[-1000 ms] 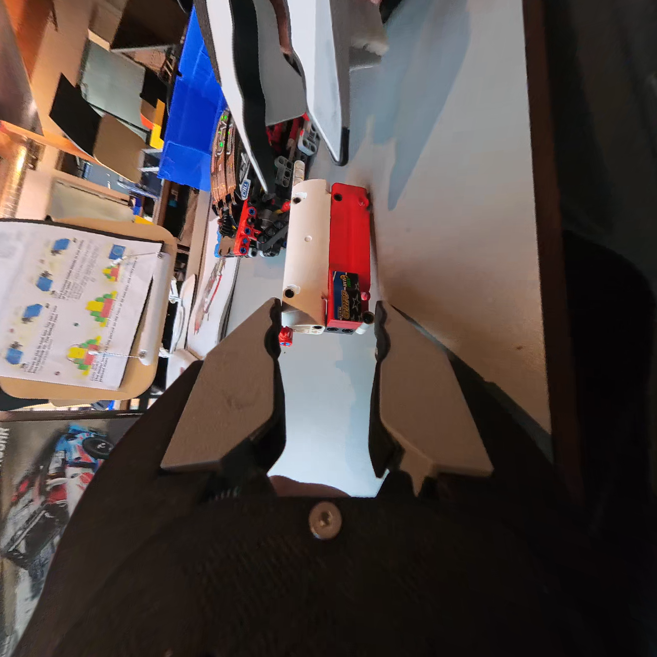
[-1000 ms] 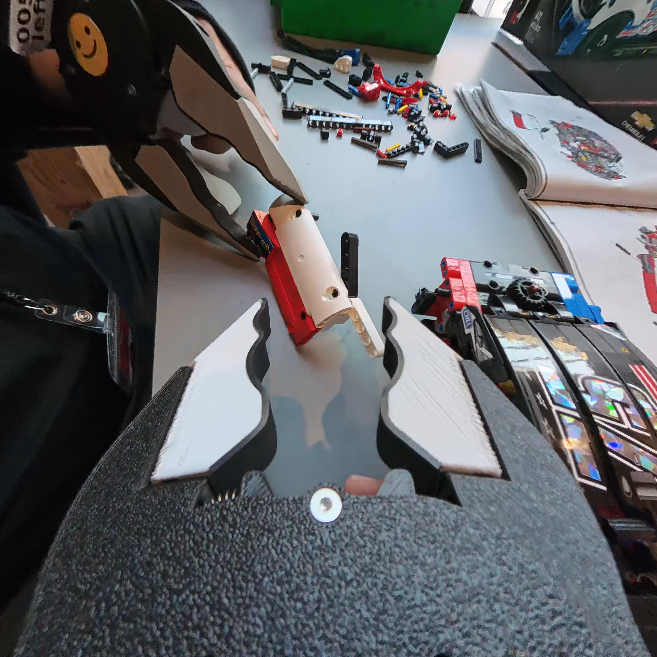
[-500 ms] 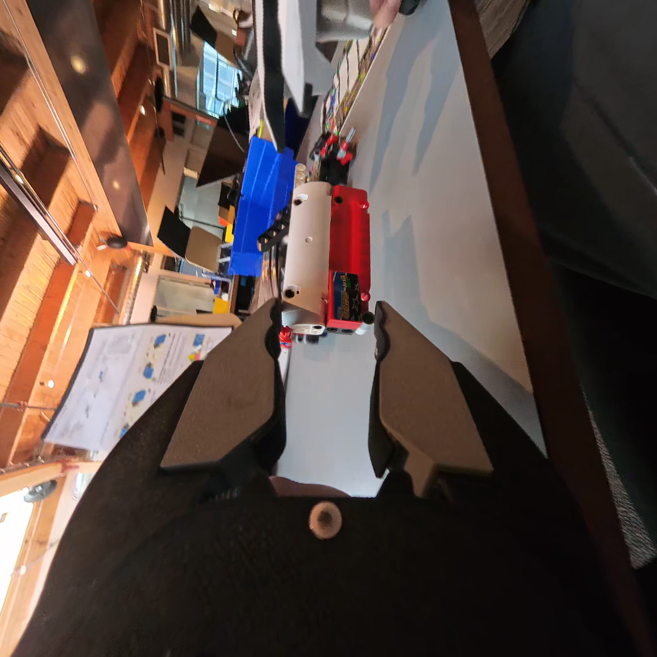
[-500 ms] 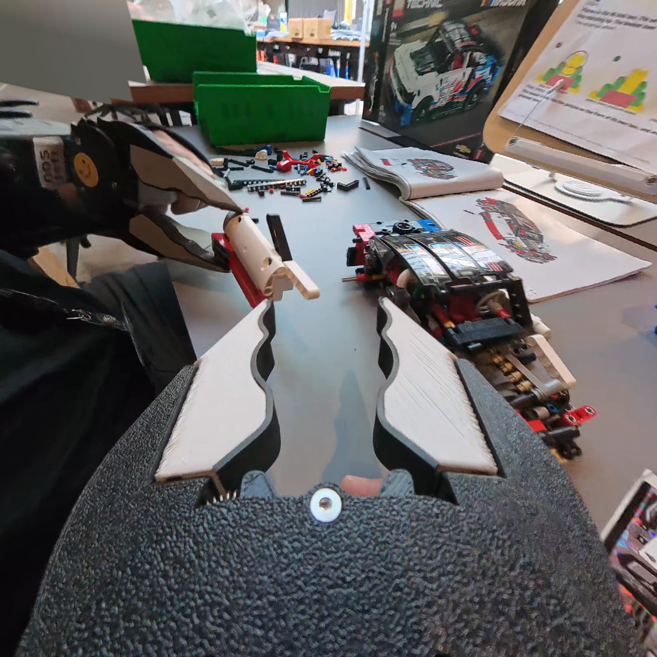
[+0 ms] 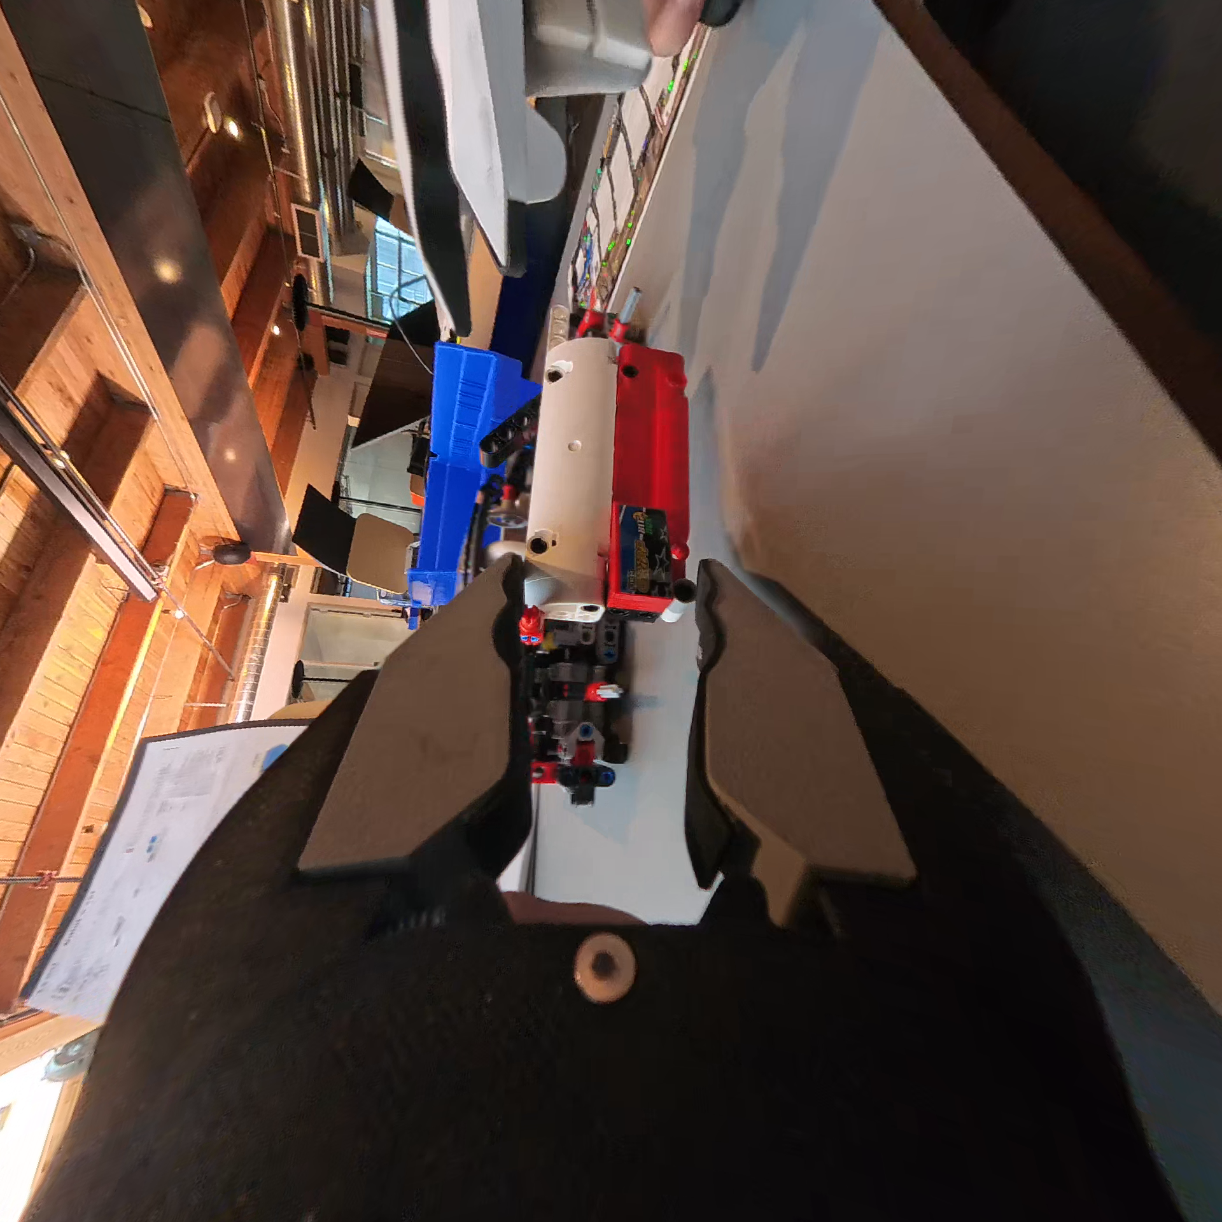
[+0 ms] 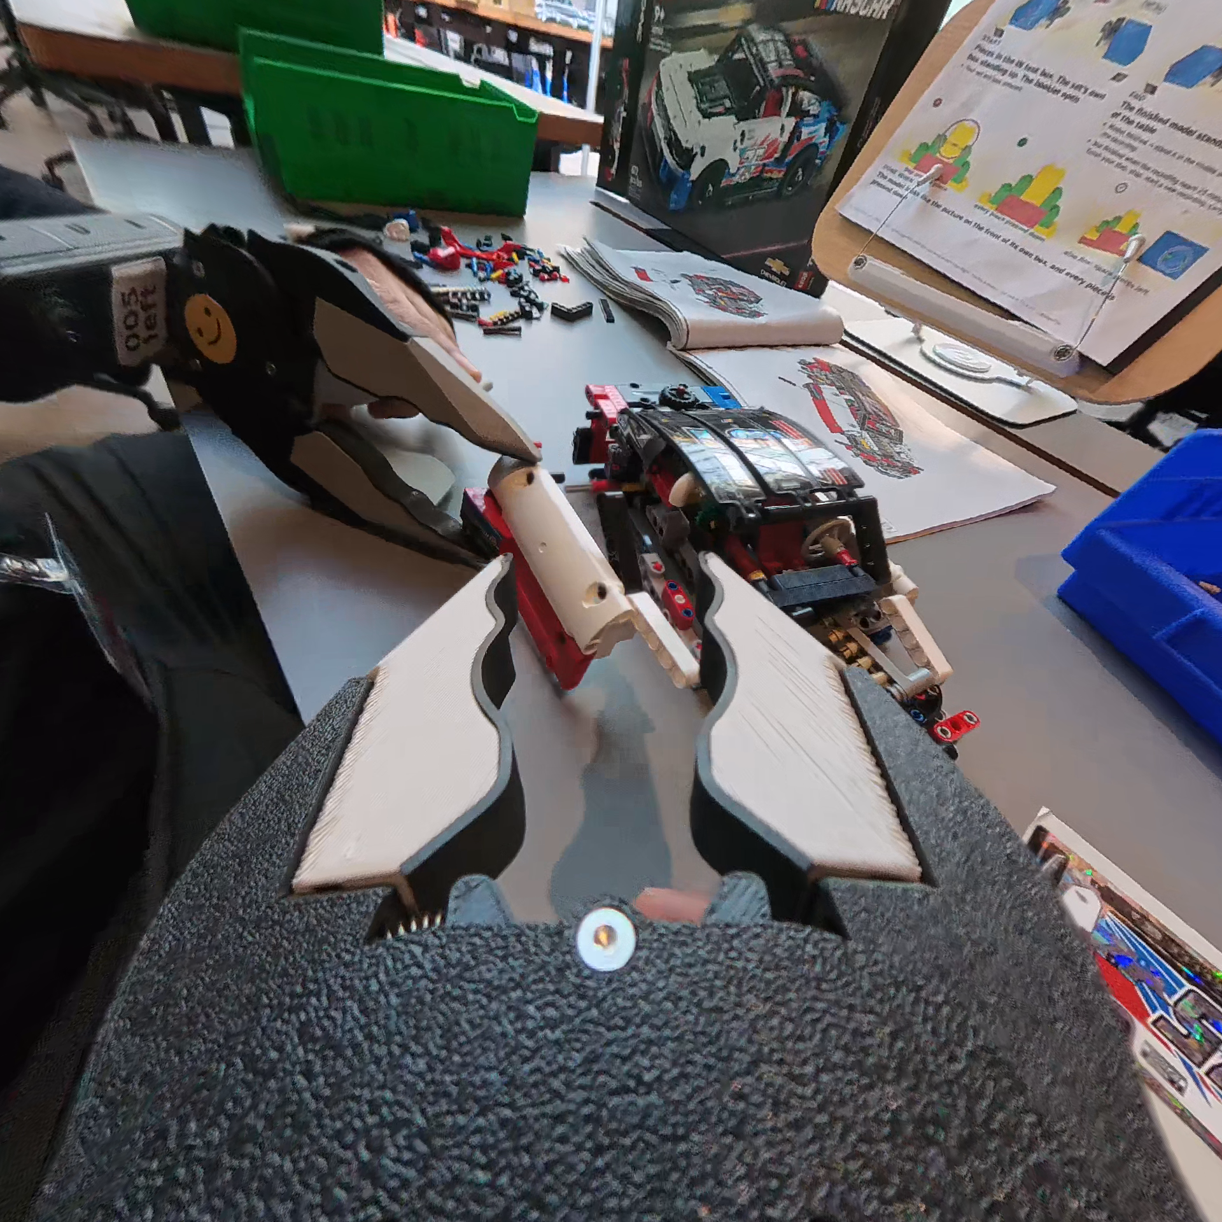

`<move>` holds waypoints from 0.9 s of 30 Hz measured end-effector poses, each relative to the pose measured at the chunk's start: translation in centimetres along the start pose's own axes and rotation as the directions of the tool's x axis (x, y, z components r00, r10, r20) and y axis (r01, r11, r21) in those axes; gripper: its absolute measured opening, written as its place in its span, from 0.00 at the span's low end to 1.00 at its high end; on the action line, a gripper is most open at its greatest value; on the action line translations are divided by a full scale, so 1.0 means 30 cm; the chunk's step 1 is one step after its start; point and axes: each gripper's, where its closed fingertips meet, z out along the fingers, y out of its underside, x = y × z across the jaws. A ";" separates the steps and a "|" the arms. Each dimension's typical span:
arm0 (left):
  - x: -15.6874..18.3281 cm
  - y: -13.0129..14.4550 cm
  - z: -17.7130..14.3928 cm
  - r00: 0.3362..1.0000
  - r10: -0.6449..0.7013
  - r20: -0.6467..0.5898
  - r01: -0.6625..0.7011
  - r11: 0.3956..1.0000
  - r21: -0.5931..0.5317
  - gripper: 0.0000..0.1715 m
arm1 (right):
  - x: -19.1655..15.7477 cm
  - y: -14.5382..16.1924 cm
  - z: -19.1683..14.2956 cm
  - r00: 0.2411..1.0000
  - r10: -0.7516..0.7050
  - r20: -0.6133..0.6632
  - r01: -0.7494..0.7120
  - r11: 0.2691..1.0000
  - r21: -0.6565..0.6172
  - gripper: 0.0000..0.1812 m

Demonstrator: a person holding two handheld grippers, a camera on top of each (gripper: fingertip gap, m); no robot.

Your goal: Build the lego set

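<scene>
A long red-and-white panel piece (image 6: 555,555) is pinched at its far end by my left gripper (image 6: 506,502) and held just off the grey table (image 6: 370,595). In the left wrist view the piece (image 5: 595,463) juts forward from my left gripper (image 5: 605,575). It lies alongside the partly built black and red car model (image 6: 740,476), whose chassis also shows between the left fingers (image 5: 575,714). My right gripper (image 6: 605,575) is open, its tips on either side of the piece's near end, where a white beam (image 6: 661,638) sticks out.
Loose small parts (image 6: 496,264) lie behind the left gripper, before a green bin (image 6: 397,132). An open instruction booklet (image 6: 727,304), the set's box (image 6: 747,119) and a clipboard stand (image 6: 1058,165) are beyond the car. A blue bin (image 6: 1157,582) and a sticker sheet (image 6: 1157,959) are at right. The grippers' ends are close to 9 centimetres from one another.
The left gripper has lifted the red-and-white piece off the table and carried it over beside the car model. The right gripper has closed in on its near end, still open.
</scene>
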 end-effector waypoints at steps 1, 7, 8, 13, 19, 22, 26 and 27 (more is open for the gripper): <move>0.010 0.005 0.003 1.000 0.001 0.001 -0.001 1.000 0.003 0.29 | -0.006 0.007 0.009 1.000 -0.015 -0.001 0.015 1.000 -0.018 0.29; 0.007 -0.005 0.011 0.999 0.037 0.037 -0.037 0.999 0.004 0.29 | -0.024 0.032 0.053 0.998 -0.062 0.010 0.063 0.994 -0.087 0.29; 0.008 -0.011 0.011 0.998 0.049 0.041 -0.049 0.999 0.006 0.29 | -0.017 0.028 0.056 0.998 -0.057 -0.007 0.056 0.995 -0.083 0.29; -0.001 -0.018 0.013 0.992 0.102 0.074 -0.102 0.995 -0.007 0.29 | 0.043 -0.026 0.082 0.993 0.082 -0.084 -0.085 0.996 -0.032 0.21; -0.003 -0.014 0.013 0.991 0.110 0.080 -0.109 0.994 -0.016 0.29 | -0.003 -0.023 0.152 0.996 0.082 0.019 -0.079 0.990 -0.115 0.06; 0.000 -0.012 0.013 0.992 0.105 0.072 -0.104 0.994 -0.018 0.29 | -0.001 -0.001 0.163 0.994 0.112 0.011 -0.110 0.986 -0.122 0.06; 0.001 -0.016 0.015 0.993 0.099 0.070 -0.098 0.995 -0.011 0.29 | 0.008 -0.003 0.143 0.991 0.131 -0.001 -0.130 0.986 -0.102 0.05; 0.001 -0.016 0.016 0.993 0.096 0.068 -0.095 0.995 -0.011 0.29 | 0.014 -0.007 0.136 0.992 0.122 -0.016 -0.123 0.988 -0.093 0.05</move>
